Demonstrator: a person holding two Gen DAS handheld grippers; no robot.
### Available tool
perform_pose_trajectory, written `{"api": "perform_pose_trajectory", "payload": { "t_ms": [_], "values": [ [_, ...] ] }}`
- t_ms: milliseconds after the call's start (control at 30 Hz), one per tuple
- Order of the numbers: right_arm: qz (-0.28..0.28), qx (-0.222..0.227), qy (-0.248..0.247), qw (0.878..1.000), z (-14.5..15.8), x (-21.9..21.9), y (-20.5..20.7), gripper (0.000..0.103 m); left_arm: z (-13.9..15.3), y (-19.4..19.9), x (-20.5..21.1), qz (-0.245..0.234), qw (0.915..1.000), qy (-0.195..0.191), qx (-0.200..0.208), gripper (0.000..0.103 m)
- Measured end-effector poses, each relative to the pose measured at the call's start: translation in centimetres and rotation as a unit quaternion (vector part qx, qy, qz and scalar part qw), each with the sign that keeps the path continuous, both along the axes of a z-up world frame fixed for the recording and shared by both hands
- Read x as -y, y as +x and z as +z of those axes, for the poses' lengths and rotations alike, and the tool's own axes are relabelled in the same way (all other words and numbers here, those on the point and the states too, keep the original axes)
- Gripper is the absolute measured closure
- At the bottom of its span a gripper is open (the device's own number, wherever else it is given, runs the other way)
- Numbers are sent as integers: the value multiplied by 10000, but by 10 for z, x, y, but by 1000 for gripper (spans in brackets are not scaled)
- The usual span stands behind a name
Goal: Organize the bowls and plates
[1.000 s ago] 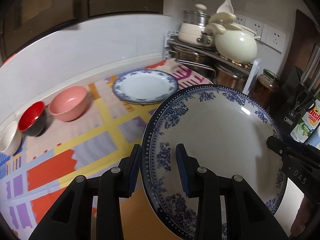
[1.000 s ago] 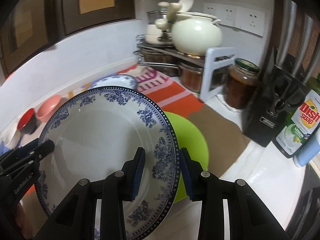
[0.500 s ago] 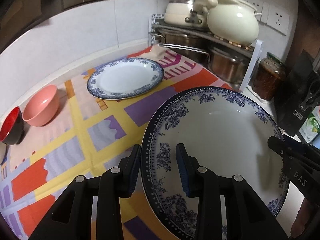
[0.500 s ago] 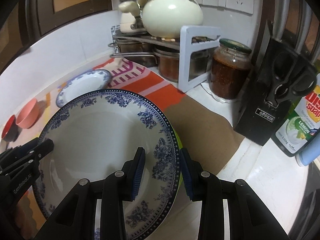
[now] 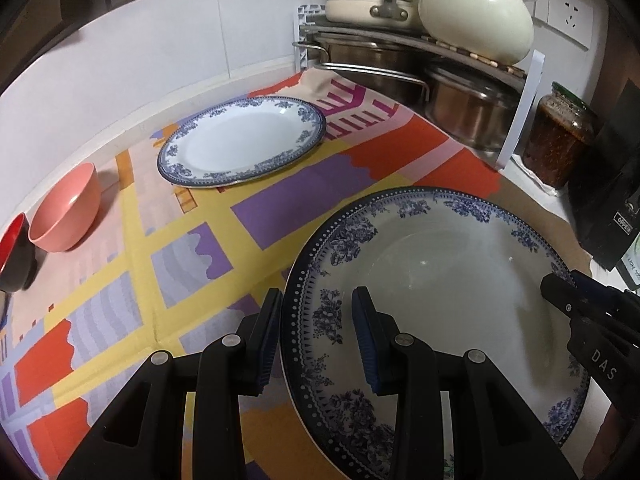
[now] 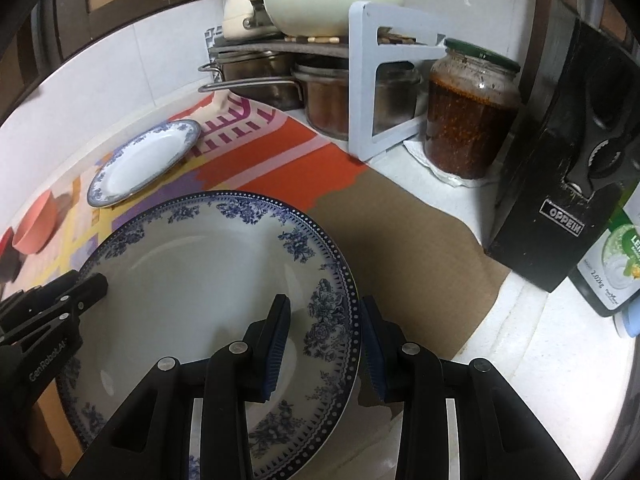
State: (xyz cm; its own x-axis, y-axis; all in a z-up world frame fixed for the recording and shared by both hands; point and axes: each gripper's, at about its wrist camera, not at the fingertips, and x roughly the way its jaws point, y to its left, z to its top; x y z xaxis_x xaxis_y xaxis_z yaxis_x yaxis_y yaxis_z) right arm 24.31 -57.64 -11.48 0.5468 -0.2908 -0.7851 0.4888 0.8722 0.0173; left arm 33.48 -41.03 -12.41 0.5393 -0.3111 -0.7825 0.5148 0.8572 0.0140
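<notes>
While both grippers — left gripper (image 5: 316, 336), right gripper (image 6: 324, 344) — pinch opposite rims of the held plate (image 5: 436, 304), a second plate (image 5: 244, 140) lies at eleven o'clock on the patterned mat (image 5: 304, 196).

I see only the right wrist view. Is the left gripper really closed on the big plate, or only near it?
Observer: Closed on it. The left gripper has one pad on the face of the held plate and the other outside its left rim.
Operator: What stands left of the pink bowl? It is only a dark shape for me.
Observer: Close beside the pink bowl stands a red and black bowl, red inside and black outside.
</notes>
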Motion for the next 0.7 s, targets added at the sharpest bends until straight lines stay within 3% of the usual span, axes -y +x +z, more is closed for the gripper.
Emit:
{"api": "perform_pose_trajectory", "payload": {
  "t_ms": [367,467,533,600,700],
  "values": [
    [58,-164,-164,9997,-6,-2,5,66,-10,4,5,-43,9998,136,-116,67],
    [63,-217,-82,9997,-9,0,6,65,-5,2,5,-72,9999,86,-15,62],
    [74,-196,-76,9998,-9,0,5,62,0,0,4,-81,9999,62,90,52],
    [64,-148,-97,9998,-7,0,4,53,5,-2,2,-71,9998,44,194,51],
    [-21,-46,-205,9998,1,-2,0,52,14,-5,-3,-62,9996,-14,273,48]
  ]
}}
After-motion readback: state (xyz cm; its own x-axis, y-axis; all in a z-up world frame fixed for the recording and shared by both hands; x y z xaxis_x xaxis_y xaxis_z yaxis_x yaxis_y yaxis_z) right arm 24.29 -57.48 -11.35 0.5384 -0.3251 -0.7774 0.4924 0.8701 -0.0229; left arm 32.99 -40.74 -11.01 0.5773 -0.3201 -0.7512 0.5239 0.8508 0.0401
